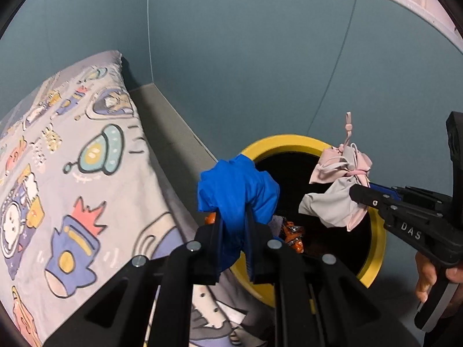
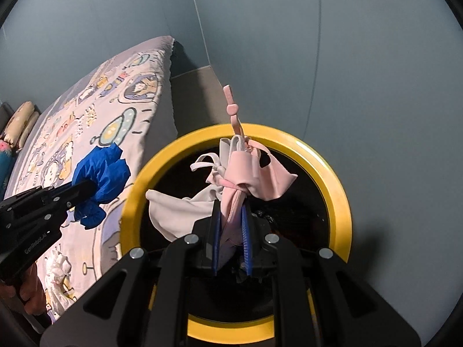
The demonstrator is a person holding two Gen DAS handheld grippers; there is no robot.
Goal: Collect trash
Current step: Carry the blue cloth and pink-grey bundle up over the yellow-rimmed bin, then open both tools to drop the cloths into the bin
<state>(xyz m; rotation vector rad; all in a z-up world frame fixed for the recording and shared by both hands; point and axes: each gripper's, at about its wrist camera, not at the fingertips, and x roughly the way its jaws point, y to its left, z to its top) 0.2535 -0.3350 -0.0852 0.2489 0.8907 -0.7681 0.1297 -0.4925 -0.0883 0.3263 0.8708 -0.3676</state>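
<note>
A round bin with a yellow rim (image 1: 277,142) (image 2: 185,156) stands on the floor beside the bed. My left gripper (image 1: 233,231) is shut on a crumpled blue glove (image 1: 237,185) and holds it over the bin's left rim; it also shows in the right wrist view (image 2: 101,179). My right gripper (image 2: 231,231) is shut on a pink and white face mask (image 2: 246,170) and holds it above the bin's opening; the mask also shows in the left wrist view (image 1: 338,190). Orange wrappers (image 1: 293,235) lie inside the bin.
A bed with a cartoon space-print sheet (image 1: 72,173) (image 2: 86,121) lies left of the bin. A crumpled white tissue (image 2: 59,271) lies on the sheet. A blue-grey wall (image 1: 260,57) stands behind the bin. Pillows (image 2: 20,124) lie at the bed's far end.
</note>
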